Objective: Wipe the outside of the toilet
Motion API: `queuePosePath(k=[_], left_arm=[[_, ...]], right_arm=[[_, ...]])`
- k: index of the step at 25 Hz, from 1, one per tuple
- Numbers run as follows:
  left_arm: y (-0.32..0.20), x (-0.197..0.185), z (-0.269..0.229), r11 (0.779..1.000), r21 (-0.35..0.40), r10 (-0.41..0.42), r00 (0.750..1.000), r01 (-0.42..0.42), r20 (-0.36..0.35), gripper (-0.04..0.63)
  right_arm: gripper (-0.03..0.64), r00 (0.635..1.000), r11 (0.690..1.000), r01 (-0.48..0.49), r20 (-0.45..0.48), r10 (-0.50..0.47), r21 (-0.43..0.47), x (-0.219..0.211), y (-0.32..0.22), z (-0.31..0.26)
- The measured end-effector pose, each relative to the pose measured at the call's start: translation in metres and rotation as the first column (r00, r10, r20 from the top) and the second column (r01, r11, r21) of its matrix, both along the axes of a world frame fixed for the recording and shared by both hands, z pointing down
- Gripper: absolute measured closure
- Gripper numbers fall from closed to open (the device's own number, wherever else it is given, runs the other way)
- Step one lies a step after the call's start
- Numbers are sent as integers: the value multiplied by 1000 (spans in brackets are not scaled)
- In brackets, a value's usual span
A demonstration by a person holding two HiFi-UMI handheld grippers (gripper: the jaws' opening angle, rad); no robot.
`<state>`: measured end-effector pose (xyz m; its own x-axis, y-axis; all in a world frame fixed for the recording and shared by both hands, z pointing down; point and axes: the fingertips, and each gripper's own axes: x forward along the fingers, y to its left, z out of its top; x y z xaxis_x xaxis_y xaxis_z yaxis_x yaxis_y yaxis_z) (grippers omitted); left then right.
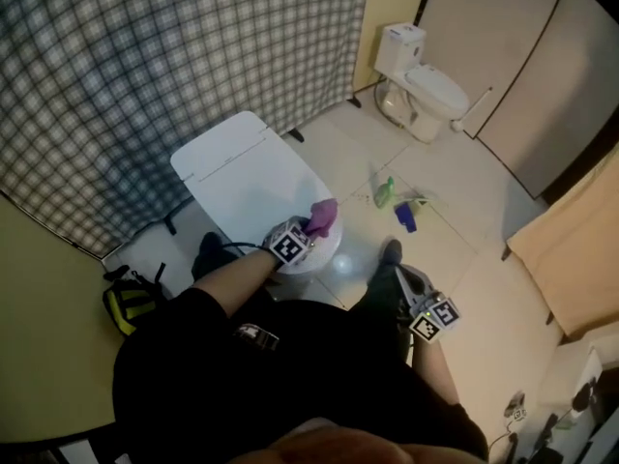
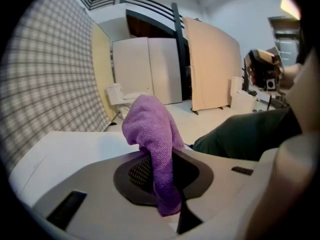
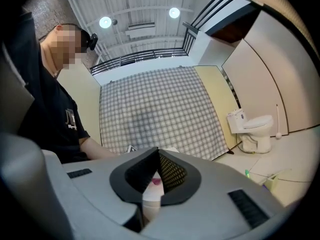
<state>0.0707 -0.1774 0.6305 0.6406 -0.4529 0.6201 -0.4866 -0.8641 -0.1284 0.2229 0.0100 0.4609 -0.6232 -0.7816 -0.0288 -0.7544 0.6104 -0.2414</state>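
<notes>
Left tongs (image 1: 312,227) pinch the purple cloth (image 2: 150,129), toilet lid (image 1: 242,167) beneath them; right tongs (image 3: 158,155) seem closed, empty. Narrow pinch: dragging could pull the cloth free.

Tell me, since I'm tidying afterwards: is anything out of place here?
A green bottle and a blue item beside it lie loose on the floor tiles, seemingly tipped over rather than stood upright. No spill shows.

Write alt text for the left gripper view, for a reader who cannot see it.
The left gripper is shut on a purple cloth over a white toilet lid. A checked curtain fills the left side, a second toilet stands back by pale panels, and a person's dark clothing shows at right.
</notes>
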Motion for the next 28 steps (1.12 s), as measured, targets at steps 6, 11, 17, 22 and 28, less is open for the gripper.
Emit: queuePosePath(k=[6,11,17,22,28], left_arm=[[-32,-191,-36,929,-10,-368,918,371,-147,537],[-52,-318,-52,814,-21,-569,788,581,-237,537],[-70,-426,-44,707,-57,-692,672,705,-263,537],[-107,-484,-37,660,-50,-739,636,749,-224,537],[-175,-526,-14,658,27,-750,658,753,-71,537]], right_arm=[[624,997,997,79,-21,-80,-16,-41,-23,9],[624,991,991,128,-26,-129,-37,-79,-55,19],[624,977,975,204,-50,-209,-84,-126,-77,26],[624,970,968,214,-87,-226,-130,-147,-92,33],[624,968,963,182,-138,-212,-200,-149,-109,39]])
